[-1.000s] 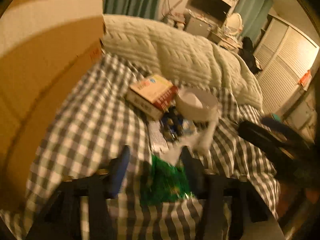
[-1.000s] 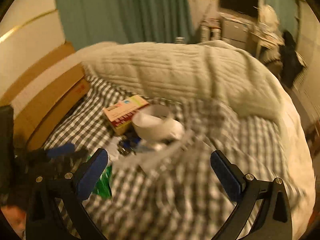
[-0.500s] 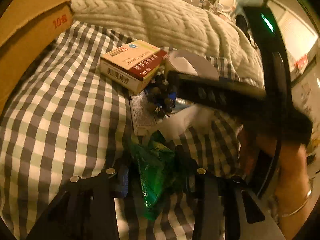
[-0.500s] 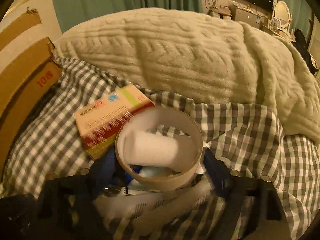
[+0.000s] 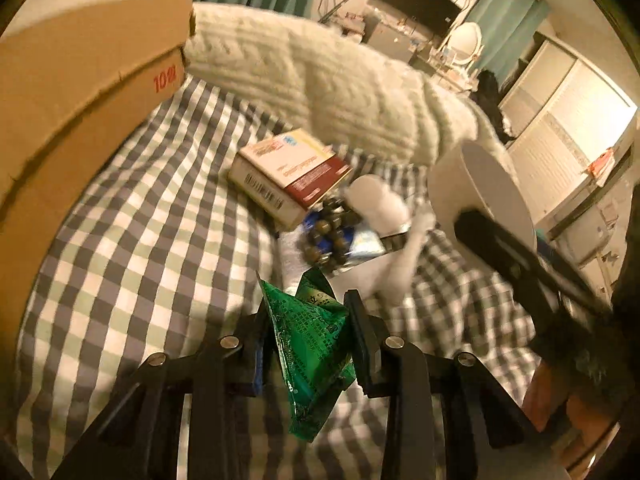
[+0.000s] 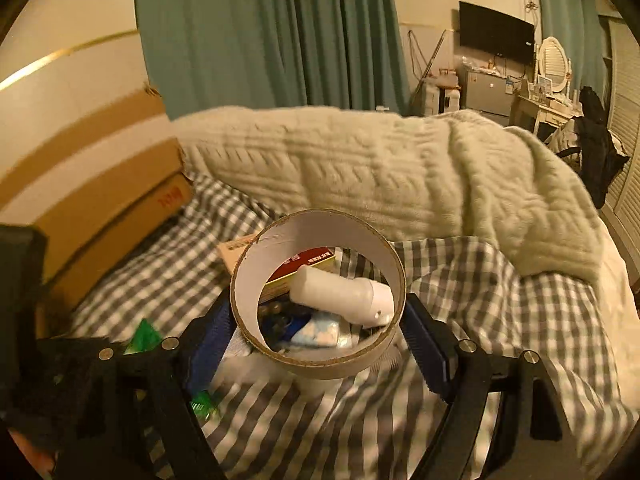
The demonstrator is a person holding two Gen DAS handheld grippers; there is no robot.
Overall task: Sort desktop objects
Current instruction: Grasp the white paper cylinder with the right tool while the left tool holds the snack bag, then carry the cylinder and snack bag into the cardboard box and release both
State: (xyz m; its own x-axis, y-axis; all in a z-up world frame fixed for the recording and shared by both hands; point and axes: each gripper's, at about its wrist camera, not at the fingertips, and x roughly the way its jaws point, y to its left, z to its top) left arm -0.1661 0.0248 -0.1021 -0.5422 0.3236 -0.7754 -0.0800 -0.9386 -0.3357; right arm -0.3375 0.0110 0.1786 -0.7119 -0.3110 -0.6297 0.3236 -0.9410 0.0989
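Observation:
My left gripper (image 5: 306, 316) is shut on a green foil packet (image 5: 314, 352) and holds it above the checked bedsheet (image 5: 140, 248). My right gripper (image 6: 316, 328) is shut on a white tape ring (image 6: 318, 294), lifted off the pile; the ring also shows in the left wrist view (image 5: 480, 192). Left on the sheet are a red and white carton (image 5: 290, 172), a white bottle (image 6: 340, 298), a string of dark beads (image 5: 328, 236) and a blue and white sachet (image 6: 318, 334).
A cardboard box (image 5: 72, 112) stands along the left side. A cream knitted blanket (image 6: 400, 172) is heaped behind the pile. Beyond are teal curtains (image 6: 260, 32), a TV and a dresser with a mirror.
My left gripper closed on the green packet and raised it. My right gripper closed on the tape ring and lifted it off the white bottle.

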